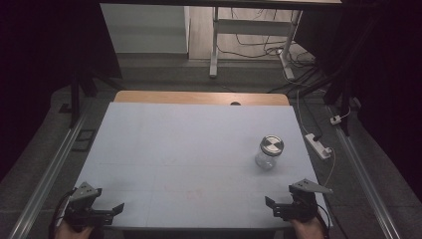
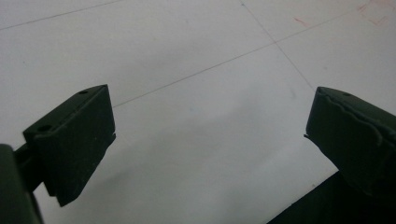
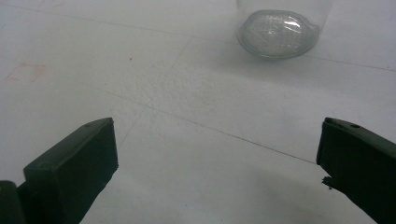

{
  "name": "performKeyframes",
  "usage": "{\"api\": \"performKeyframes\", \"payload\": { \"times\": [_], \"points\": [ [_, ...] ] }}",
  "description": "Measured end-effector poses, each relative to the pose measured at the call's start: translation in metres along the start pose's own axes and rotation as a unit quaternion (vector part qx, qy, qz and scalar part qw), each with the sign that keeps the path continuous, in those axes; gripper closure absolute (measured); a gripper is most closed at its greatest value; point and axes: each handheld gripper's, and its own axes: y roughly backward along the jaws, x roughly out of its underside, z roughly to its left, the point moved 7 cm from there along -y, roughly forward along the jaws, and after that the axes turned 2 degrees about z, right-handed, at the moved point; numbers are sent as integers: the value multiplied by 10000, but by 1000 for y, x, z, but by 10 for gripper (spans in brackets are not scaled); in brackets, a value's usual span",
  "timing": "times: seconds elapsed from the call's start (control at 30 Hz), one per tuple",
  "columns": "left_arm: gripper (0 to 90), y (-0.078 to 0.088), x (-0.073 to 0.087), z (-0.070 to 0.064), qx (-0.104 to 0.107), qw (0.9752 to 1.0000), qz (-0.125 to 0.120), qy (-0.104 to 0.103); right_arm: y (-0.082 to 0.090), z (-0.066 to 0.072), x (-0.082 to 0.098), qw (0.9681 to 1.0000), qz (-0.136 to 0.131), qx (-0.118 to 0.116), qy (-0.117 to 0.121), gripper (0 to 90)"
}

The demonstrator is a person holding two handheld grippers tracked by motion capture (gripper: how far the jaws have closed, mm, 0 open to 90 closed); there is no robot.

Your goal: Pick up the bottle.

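A clear glass jar (image 1: 269,152) with a silver metal lid stands upright on the white table (image 1: 189,149), right of the middle. Its glass base (image 3: 278,33) shows at the top of the right gripper view. My right gripper (image 1: 281,208) rests at the front right corner, below the jar and apart from it, jaws wide open and empty (image 3: 217,168). At the front left corner my left gripper (image 1: 107,211) is open too, with only bare table between its jaws (image 2: 210,140).
A wooden strip (image 1: 199,97) runs along the table's far edge. A white power strip (image 1: 318,145) with a cable lies on the floor to the right. Metal rails flank the table, and desk legs (image 1: 215,45) with cables stand beyond.
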Motion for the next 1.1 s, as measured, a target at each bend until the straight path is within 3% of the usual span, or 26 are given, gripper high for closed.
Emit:
{"api": "performKeyframes", "payload": {
  "times": [0.77,0.9,1.1],
  "points": [
    [21,1,1,3,163,9997,-10,192,2,1,-15,9989,-339,-33,312,0],
    [21,0,1,2,154,9998,9,147,2,-9,-22,9982,-444,198,349,0],
    [21,0,1,2,151,9998,22,156,-4,-10,-26,9980,-489,180,362,0]
  ]
}}
